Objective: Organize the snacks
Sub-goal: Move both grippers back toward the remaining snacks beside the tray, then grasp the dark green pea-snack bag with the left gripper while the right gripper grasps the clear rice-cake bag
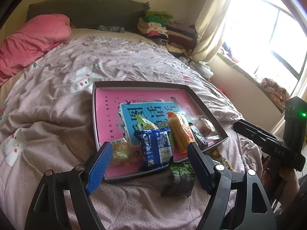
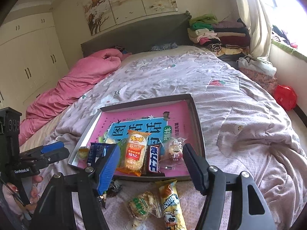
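Only the right wrist view shows the wardrobe [image 2: 28, 61] (both hand-held grippers empty, jaws apart, right [image 2: 151, 159] opening).

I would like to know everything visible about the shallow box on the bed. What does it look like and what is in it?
The box is a wide, shallow cardboard tray with low dark walls and no lid, lying flat on the quilt. A pink sheet with a blue panel of large characters covers its floor. Several wrapped snacks lie side by side at its near end, among them an orange rice cracker pack, a dark chocolate bar and a blue packet. More snacks lie outside, beside its near wall.
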The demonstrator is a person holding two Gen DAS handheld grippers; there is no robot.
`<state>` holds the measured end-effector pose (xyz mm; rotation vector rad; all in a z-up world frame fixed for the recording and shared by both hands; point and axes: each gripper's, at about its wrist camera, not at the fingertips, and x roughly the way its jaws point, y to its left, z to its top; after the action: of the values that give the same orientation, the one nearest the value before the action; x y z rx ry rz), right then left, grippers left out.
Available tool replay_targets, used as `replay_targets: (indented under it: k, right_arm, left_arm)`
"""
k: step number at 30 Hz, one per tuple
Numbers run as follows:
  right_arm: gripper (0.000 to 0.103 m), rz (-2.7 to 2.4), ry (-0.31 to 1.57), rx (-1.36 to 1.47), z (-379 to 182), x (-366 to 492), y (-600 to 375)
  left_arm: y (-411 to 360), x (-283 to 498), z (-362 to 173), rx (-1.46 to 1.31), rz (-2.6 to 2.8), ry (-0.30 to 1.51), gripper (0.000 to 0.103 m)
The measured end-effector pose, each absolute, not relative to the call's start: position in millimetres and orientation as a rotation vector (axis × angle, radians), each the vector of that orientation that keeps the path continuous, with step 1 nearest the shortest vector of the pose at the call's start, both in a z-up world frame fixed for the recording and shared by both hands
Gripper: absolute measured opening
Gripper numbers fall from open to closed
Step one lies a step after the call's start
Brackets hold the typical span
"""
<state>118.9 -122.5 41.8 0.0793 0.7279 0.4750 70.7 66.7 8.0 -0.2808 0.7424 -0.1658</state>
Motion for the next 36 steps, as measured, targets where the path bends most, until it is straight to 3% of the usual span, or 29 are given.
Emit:
replay_targets:
  k: [36]
  right_arm:
    - [0.072, 0.582, 0.781, -0.190, 11, 58, -105]
  left_arm:
    - [14, 58, -23, -0.221, -0.307, 0.903, 0.082]
